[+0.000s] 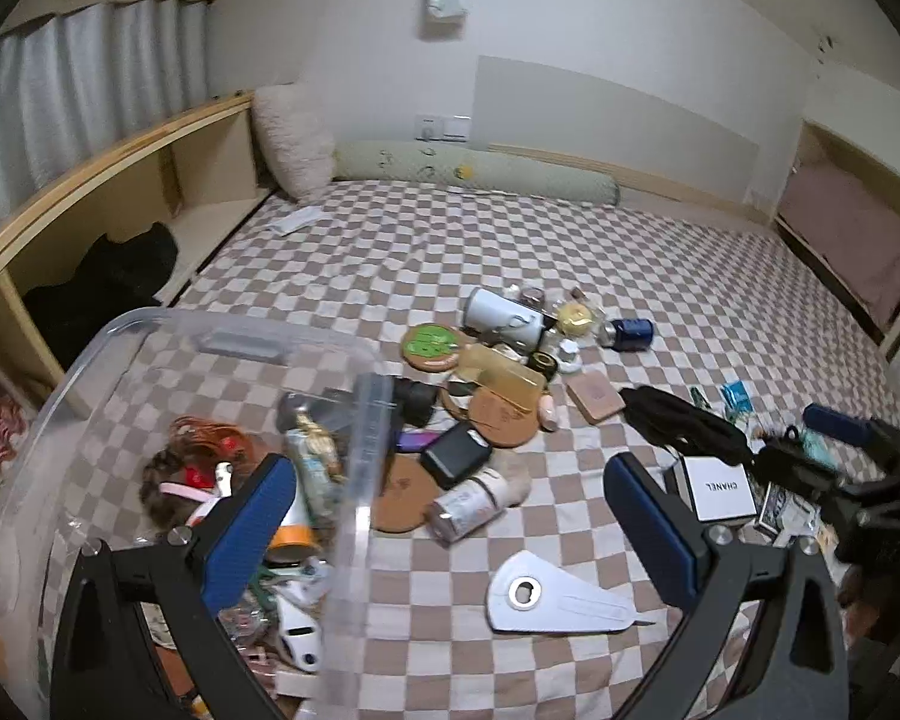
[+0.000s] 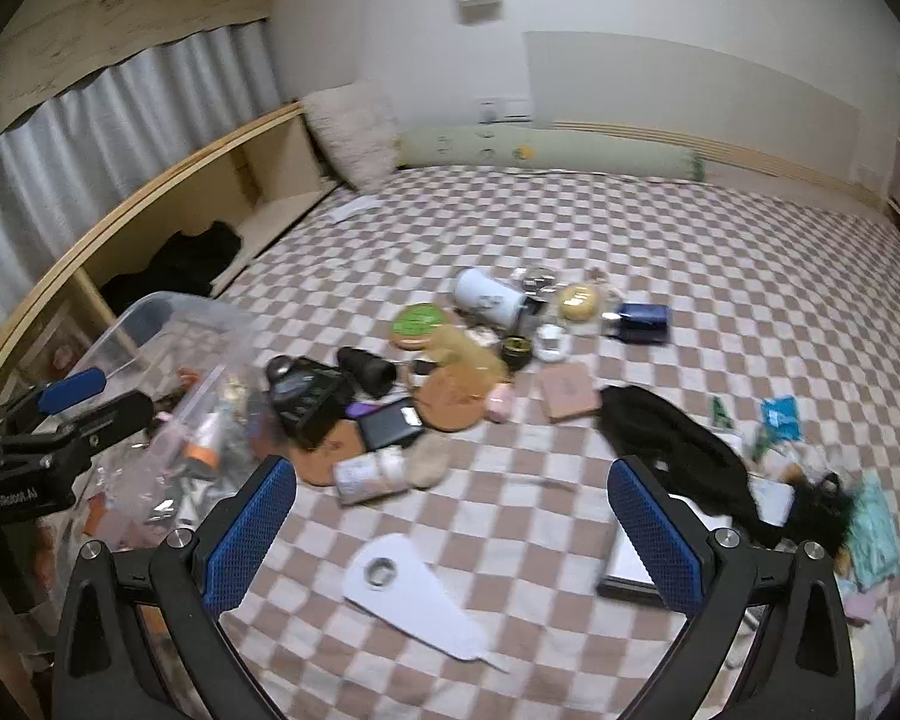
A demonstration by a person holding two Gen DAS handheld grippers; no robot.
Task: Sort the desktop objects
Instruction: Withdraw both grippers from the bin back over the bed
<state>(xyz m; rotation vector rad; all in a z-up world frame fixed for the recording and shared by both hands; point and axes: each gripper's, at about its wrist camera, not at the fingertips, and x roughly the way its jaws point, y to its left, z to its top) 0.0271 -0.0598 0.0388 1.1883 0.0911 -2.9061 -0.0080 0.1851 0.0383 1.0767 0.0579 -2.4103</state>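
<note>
L gripper [image 1: 450,516] hovering w/ jaws spread wide, nothing between pads; its left finger [image 1: 252,531] sitting inside the clear plastic bin [image 1: 354,480], right finger outside over the checkered bedspread [image 1: 630,252]. R gripper [image 2: 453,525] also gaping apart, empty, hanging over the same bedspread.

Landmark = bin. Bin is holding mixed clutter already: orange-capped tube [image 1: 294,525], cords, small bits. Just beside bin's right wall: cork coasters [image 1: 504,417], black case [image 1: 455,455], small labelled bottle [image 1: 468,504] lying on its side. Farther from bin, toward pillows: white mug [image 1: 501,315] tipped over, green coaster [image 1: 431,343], blue can [image 1: 630,333]. Near bin's front corner: white teardrop-shaped tool [image 1: 546,597] lying flat, apart from the pile. Well away from bin on the right: black pouch [image 1: 684,423], white CHANEL card [image 1: 720,487].
</note>
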